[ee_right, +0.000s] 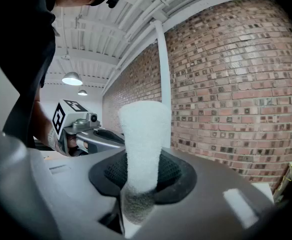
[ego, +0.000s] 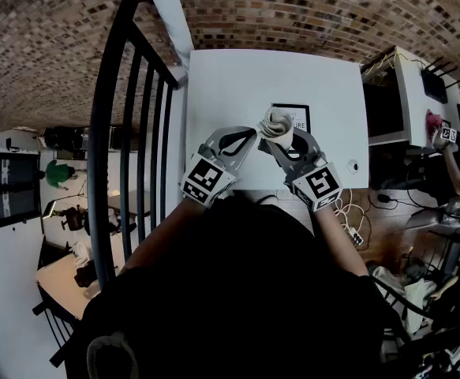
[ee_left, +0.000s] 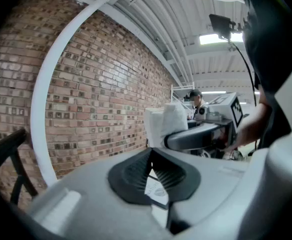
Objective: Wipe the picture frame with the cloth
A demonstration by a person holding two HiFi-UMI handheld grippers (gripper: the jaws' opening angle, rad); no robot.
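A black picture frame lies flat on the white table, partly hidden by the cloth. My right gripper is shut on a rolled white cloth that stands up out of its jaws above the frame's near edge. In the right gripper view the cloth rises between the dark pads. My left gripper hovers just left of the cloth, its tips together and holding nothing. In the left gripper view a sliver of the frame shows below the joined pads, with the cloth beyond.
A black metal railing runs along the table's left side. A brick wall stands behind the table. A small round object lies near the table's right edge. Cables and a power strip lie on the floor at right.
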